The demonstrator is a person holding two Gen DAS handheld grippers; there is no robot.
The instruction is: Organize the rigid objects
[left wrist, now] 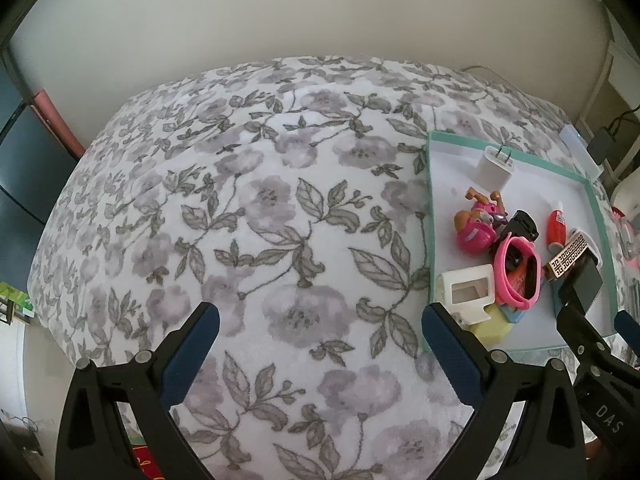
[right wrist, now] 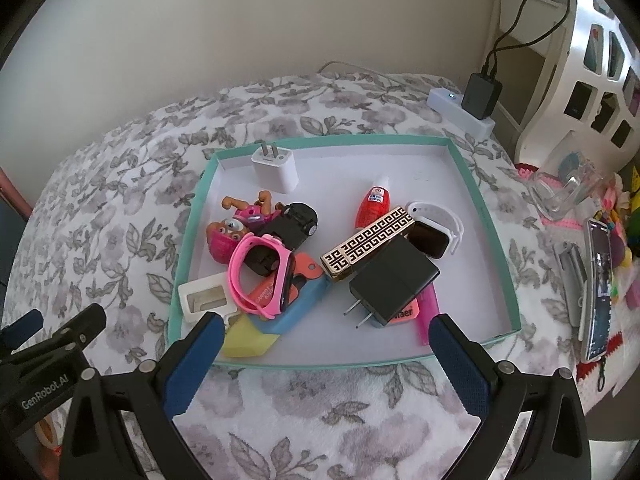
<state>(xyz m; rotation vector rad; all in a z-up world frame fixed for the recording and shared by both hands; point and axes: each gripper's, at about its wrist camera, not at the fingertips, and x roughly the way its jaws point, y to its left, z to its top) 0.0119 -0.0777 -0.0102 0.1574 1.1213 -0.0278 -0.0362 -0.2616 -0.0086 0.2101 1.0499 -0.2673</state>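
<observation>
A teal-rimmed white tray (right wrist: 496, 236) lies on the floral blanket and holds several small objects: a white charger (right wrist: 276, 168), a black charger (right wrist: 394, 284), a gold-patterned lighter (right wrist: 366, 242), a pink watch (right wrist: 260, 276), a pink puppy toy (right wrist: 236, 226), a red glue bottle (right wrist: 372, 202), a white smartwatch (right wrist: 436, 228). My right gripper (right wrist: 326, 336) is open and empty over the tray's near edge. My left gripper (left wrist: 320, 328) is open and empty over bare blanket, left of the tray (left wrist: 430, 200).
The floral blanket (left wrist: 260, 200) covers the surface. A white power strip with a black adapter (right wrist: 480, 96) sits behind the tray. A phone (right wrist: 598, 292) and toy clutter lie at the right edge. A wall stands behind.
</observation>
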